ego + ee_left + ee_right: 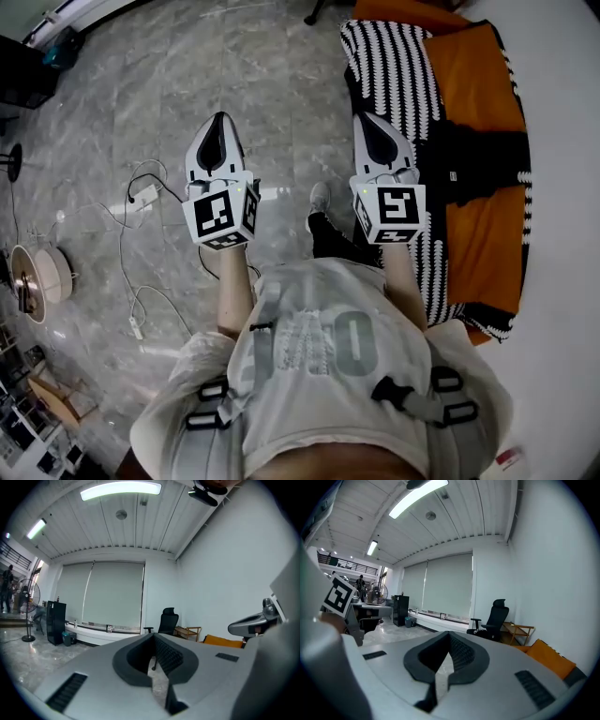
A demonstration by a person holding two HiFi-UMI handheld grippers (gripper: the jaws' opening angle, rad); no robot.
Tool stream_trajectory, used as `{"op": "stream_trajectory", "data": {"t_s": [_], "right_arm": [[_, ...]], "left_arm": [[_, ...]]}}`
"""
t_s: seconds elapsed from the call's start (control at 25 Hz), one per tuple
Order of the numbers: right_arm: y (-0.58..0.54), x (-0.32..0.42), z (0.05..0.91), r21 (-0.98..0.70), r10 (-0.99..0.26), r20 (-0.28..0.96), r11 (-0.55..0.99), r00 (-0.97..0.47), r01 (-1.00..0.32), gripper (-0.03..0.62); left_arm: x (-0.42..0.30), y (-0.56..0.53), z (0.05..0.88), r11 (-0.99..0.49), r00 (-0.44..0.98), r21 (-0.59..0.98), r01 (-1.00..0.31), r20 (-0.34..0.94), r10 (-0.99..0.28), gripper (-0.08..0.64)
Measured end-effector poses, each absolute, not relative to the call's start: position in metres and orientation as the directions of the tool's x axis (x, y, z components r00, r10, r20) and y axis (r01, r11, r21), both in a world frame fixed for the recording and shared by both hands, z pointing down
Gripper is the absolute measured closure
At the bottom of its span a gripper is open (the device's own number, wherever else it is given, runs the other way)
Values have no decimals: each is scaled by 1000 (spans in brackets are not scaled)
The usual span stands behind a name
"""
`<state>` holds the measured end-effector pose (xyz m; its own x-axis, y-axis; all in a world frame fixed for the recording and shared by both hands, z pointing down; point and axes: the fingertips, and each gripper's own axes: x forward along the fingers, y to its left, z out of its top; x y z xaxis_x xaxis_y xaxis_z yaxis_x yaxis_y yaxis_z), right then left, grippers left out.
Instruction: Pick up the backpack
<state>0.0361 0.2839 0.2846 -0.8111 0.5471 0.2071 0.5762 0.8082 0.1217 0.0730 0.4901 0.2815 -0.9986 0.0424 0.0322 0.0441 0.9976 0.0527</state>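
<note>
Approach stage: left hand-held gripper and right hand-held gripper, both clenched empty, must next open over the likely backpack on the orange mattress.

Office or studio space, large and open. Grey stone floor strewn with cables. White panelled ceiling with strip light; blinds drawn at the far end. Black office chair beside a wooden rack, standing fan, railed upper level off to one side. Orange cushion with striped throw.
</note>
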Motion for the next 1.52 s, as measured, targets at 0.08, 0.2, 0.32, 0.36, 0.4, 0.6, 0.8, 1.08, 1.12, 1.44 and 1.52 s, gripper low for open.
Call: {"op": "stream_trajectory", "data": {"t_s": [0.08,0.2,0.32,0.36,0.4,0.6,0.8,1.08,1.12,1.44,1.52], "right_arm": [[279,1,284,115,551,211,806,-808,580,586],[268,-48,286,109,544,224,811,-809,575,586],[252,-89,287,98,522,228,828,-822,553,586],[246,-98,286,94,511,227,835,-829,541,586],[239,-106,285,92,499,227,844,-836,528,586],[180,-134,276,72,367,206,919,-907,388,586],[89,-136,267,49,133,180,988,-975,144,586],[-62,-95,244,95,-371,150,928,-917,-360,586],[-79,-87,241,97,-432,149,902,-890,-422,586],[-172,-4,226,84,-769,142,637,-623,-767,586],[-176,9,223,73,-817,135,572,-560,-817,586]], "left_arm": [[40,479,283,997,-999,72,34,37,32,540],[-12,458,281,998,-999,65,0,40,-3,540],[-57,438,266,998,-999,50,-38,8,-38,540],[-68,431,260,997,-999,49,-52,-2,-52,540],[-78,425,256,996,-998,51,-68,-9,-68,540],[-132,371,243,976,-977,50,-211,-14,-211,540],[-172,279,228,901,-901,25,-434,-40,-432,540],[-224,94,214,597,-596,2,-802,-56,-801,540],[-229,70,210,551,-550,4,-835,-65,-833,540],[-224,-74,192,238,-238,13,-971,-79,-968,540],[-219,-95,190,167,-166,1,-986,-71,-983,540]]}}
